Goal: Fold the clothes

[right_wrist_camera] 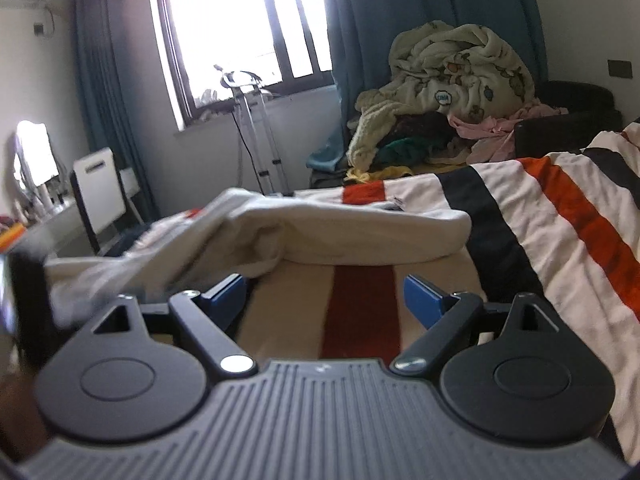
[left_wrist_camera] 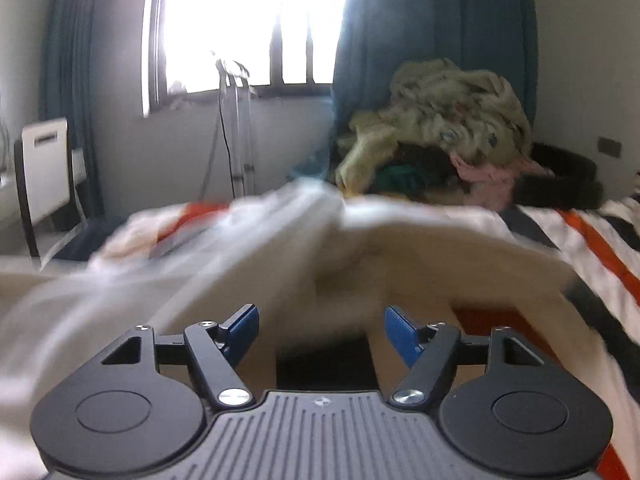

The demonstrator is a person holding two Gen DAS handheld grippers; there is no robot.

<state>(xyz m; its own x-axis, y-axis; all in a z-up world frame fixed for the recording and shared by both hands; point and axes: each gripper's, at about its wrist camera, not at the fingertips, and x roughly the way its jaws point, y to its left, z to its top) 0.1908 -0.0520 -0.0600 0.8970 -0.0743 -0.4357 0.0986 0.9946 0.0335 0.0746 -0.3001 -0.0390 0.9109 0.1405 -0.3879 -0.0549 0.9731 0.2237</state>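
Note:
A cream white garment (left_wrist_camera: pixel 280 248) lies rumpled on the striped bed cover (left_wrist_camera: pixel 600 240), blurred in the left wrist view. My left gripper (left_wrist_camera: pixel 322 330) is open, low over the garment's near part, with nothing between its blue pads (left_wrist_camera: pixel 242 330). In the right wrist view the same garment (right_wrist_camera: pixel 320 232) lies bunched across the bed ahead. My right gripper (right_wrist_camera: pixel 324 300) is open and empty above the cover's cream and red stripes (right_wrist_camera: pixel 360 304), just short of the garment's edge.
A pile of clothes and a pale blanket (right_wrist_camera: pixel 452 84) sits at the far end of the bed. A window (right_wrist_camera: pixel 240 24) with teal curtains (right_wrist_camera: pixel 400 20), a metal stand (right_wrist_camera: pixel 256 136) and a white chair (right_wrist_camera: pixel 100 192) are at left.

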